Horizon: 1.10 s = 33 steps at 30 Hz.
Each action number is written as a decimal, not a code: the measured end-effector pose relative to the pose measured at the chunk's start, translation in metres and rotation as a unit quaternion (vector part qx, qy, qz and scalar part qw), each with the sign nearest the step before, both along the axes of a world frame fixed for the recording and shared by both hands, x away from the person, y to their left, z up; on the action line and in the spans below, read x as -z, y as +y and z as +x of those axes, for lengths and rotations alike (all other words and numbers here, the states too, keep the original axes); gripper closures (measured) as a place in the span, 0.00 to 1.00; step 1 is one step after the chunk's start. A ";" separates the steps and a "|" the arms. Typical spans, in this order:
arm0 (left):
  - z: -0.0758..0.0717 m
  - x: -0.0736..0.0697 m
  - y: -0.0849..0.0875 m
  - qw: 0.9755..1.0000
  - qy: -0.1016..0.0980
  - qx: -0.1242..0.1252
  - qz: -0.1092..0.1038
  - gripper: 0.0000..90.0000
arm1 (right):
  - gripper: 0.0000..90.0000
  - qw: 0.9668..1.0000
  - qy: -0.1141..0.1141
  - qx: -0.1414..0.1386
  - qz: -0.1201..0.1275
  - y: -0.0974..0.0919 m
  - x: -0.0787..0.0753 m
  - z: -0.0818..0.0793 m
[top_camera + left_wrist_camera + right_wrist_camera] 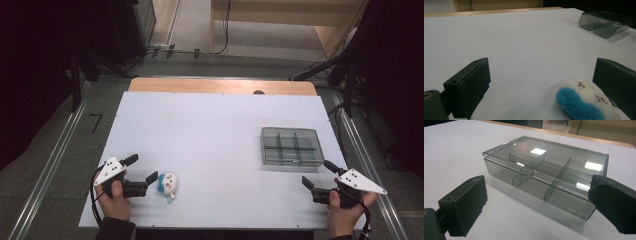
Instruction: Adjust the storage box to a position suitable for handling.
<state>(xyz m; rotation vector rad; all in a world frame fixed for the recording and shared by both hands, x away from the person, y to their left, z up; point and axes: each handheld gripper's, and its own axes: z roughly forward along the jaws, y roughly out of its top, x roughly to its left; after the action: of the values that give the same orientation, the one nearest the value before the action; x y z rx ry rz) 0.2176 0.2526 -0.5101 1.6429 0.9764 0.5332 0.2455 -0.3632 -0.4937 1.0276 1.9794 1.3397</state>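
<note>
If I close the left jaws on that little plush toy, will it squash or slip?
The plush toy looks fuzzy and soft, so it will probably squash but grip well. It seems small and light, so it may scoot on the smooth white table if nudged.

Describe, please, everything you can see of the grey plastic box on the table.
The box is a flat, rectangular case of smoky, see-through plastic. Its lid is shut, with a small clasp at the middle of the front edge. Thin walls inside divide it into six compartments, which look empty. It lies flat on the white table, at its right side. Nothing touches it except the table; the right gripper, jaws open, is just in front of it.
</note>
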 end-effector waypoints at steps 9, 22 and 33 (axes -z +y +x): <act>0.001 0.001 -0.002 1.000 0.004 0.004 0.008 0.01 | 0.01 1.000 0.000 0.002 0.002 0.009 -0.019 0.003; 0.002 0.001 -0.003 1.000 0.007 0.005 0.011 0.01 | 0.02 1.000 0.011 0.015 0.007 0.013 -0.044 0.028; 0.004 0.001 -0.004 1.000 0.011 0.007 0.016 0.01 | 0.05 0.999 0.025 0.024 0.008 0.011 -0.053 0.057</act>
<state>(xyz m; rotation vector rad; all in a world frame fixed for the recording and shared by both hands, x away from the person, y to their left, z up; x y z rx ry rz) 0.2217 0.2487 -0.5115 1.6858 0.9769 0.5238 0.3021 -0.3521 -0.4407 1.1179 1.9709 1.3178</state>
